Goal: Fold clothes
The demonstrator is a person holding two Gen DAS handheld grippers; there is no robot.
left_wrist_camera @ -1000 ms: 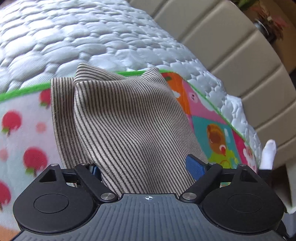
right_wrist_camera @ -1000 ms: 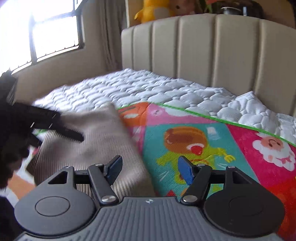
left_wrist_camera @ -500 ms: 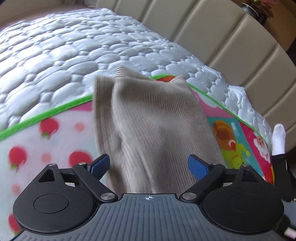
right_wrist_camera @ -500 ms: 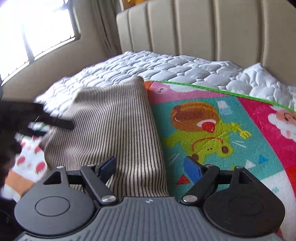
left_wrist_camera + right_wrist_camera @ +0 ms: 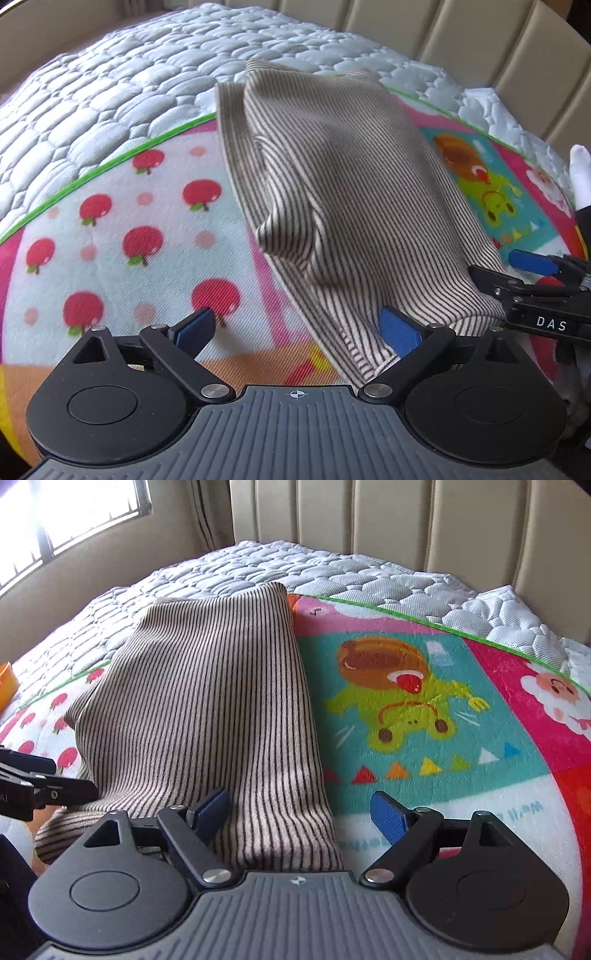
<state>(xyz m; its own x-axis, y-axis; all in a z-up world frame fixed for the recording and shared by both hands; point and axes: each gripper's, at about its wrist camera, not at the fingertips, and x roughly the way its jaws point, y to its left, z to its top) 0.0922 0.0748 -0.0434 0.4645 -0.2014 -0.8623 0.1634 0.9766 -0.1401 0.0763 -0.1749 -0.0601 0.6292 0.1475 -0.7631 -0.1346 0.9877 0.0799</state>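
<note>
A beige garment with thin dark stripes [image 5: 351, 192] lies folded on a colourful cartoon mat [image 5: 122, 229]; it also shows in the right wrist view [image 5: 207, 716]. My left gripper [image 5: 295, 328] is open and empty, with its near edge beside the garment's left side. My right gripper [image 5: 301, 812] is open and empty, over the garment's near right corner. The right gripper also shows at the right of the left wrist view [image 5: 532, 273]. The left gripper's tips show at the left of the right wrist view [image 5: 44, 779].
The mat [image 5: 443, 709] lies on a white quilted mattress [image 5: 295, 565]. A beige padded headboard [image 5: 424, 520] stands behind. A window [image 5: 55, 520] is at the far left. An orange object [image 5: 7, 686] sits at the left edge.
The left gripper has let go of the garment, opened and drawn back to the left. The garment has dropped flatter onto the mat. The right gripper has moved closer over its near corner.
</note>
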